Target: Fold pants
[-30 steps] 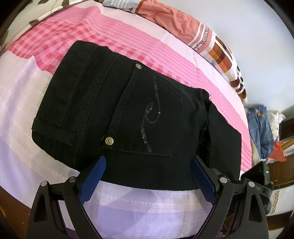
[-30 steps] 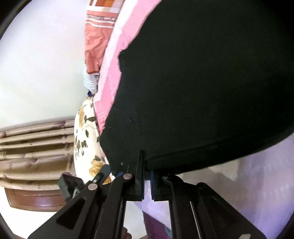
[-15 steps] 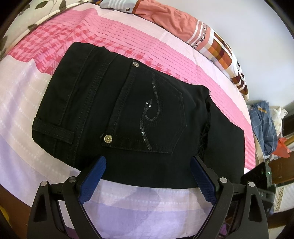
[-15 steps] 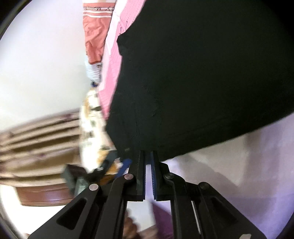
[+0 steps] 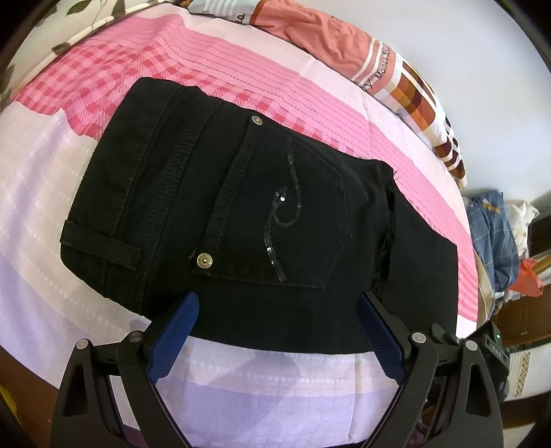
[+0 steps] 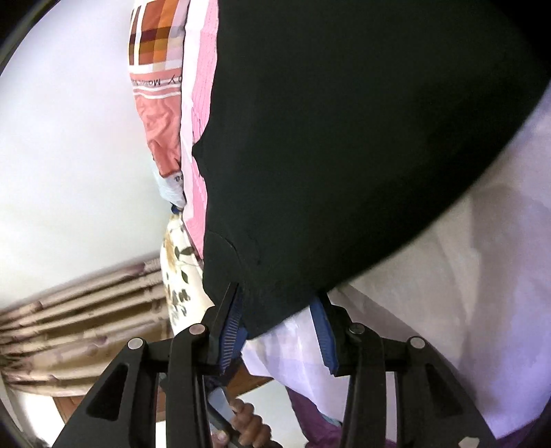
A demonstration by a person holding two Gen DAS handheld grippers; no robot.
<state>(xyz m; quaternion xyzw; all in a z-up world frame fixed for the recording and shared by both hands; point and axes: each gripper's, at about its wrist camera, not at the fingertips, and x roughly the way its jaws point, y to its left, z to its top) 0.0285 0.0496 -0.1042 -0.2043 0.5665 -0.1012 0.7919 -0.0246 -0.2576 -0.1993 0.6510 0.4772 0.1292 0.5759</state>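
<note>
Bed [image 5: 241, 69], pink-and-lilac checked quilted cover, carries everything. Black jeans [image 5: 241, 213] lie along its near edge, folded into a compact stack: back pocket with sequin swirl and brass rivets face up, waistband end toward the left of the left-wrist view, a lower layer sticking out past the top one toward the right.

Step in hand, as I judge it: letting go after a fold. Right gripper [image 6: 279, 306] is at a corner of the jeans [image 6: 344, 138]; its jaws are opening, the black corner lies between the blue pads, and the pads look clear of the cloth. To do it well: open fully before drawing back, pull away level along the bed edge so no pad drags the top layer, then check that the corner stays flat.

Left gripper [image 5: 275, 310] hovers over the near edge of the stack, fingers spread wide, grasping nothing. Its blue pads [image 5: 174, 334] frame the fold line. It could press or smooth if the corner lifts.

Around:
- Orange-and-plaid pillow or bedding [image 5: 378, 62] at the far edge of the bed, well apart from the jeans.
- Floral fabric [image 5: 55, 31] at the far left corner.
- Heap of clothes [image 5: 496, 241] off the right end of the bed.
- Curtain [image 6: 79, 310] and the person's hand [image 6: 248, 427] below the right gripper.

Nothing lies on the jeans. Only hazard: stack sits close to the near edge.
</note>
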